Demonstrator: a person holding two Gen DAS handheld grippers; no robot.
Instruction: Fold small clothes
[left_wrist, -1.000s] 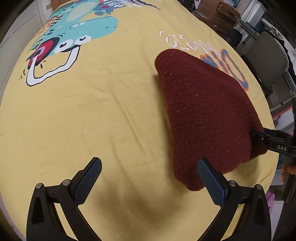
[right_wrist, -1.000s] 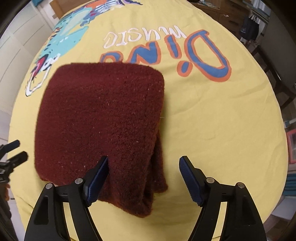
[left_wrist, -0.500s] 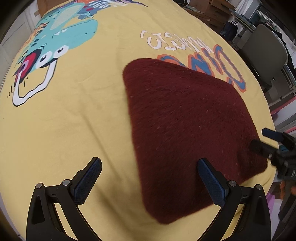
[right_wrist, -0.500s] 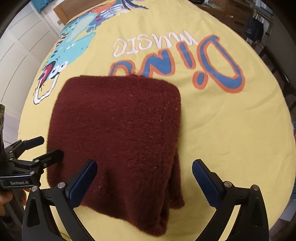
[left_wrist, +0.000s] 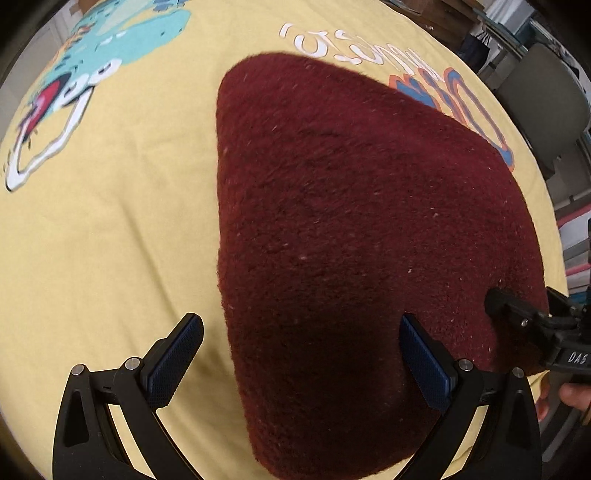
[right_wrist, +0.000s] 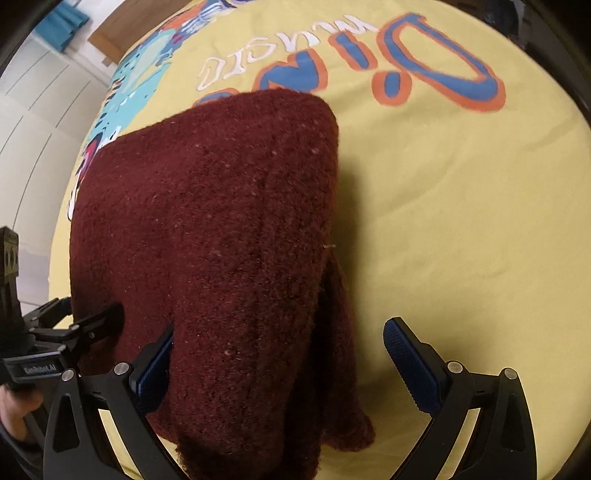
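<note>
Right gripper (right_wrist: 277, 362): jaws are spread wide, having just been opening; the near right part of the maroon fleece garment (right_wrist: 221, 240) lies between them, but no pad is seen pressing it, so nothing is held.
Left gripper (left_wrist: 299, 360): jaws are spread wide over the near left edge of the same garment; its left pad stands over bare sheet, its right pad over the fleece, and nothing is gripped.
Garment position: the maroon fleece is laid on the yellow printed bedsheet (left_wrist: 110, 240), near the front edge, with its far edge covering part of the blue and orange lettering (right_wrist: 436, 70); the teal dinosaur print (left_wrist: 122, 51) is left uncovered at the far left.
Garment shape: a compact, roughly squared bundle is seen, thick and rounded at the far right corner; along the right side a lower layer is exposed, hanging out past the top layer toward the near edge.
Work done: at least one fold is judged complete, since doubled layers are visible.
Work left: the loose right-hand layer is judged untidy; it would need to be tucked or folded in, and a further fold may be wanted to make the bundle even.
Surroundings: a grey chair (left_wrist: 543, 96) is seen beyond the far right of the bed.
</note>
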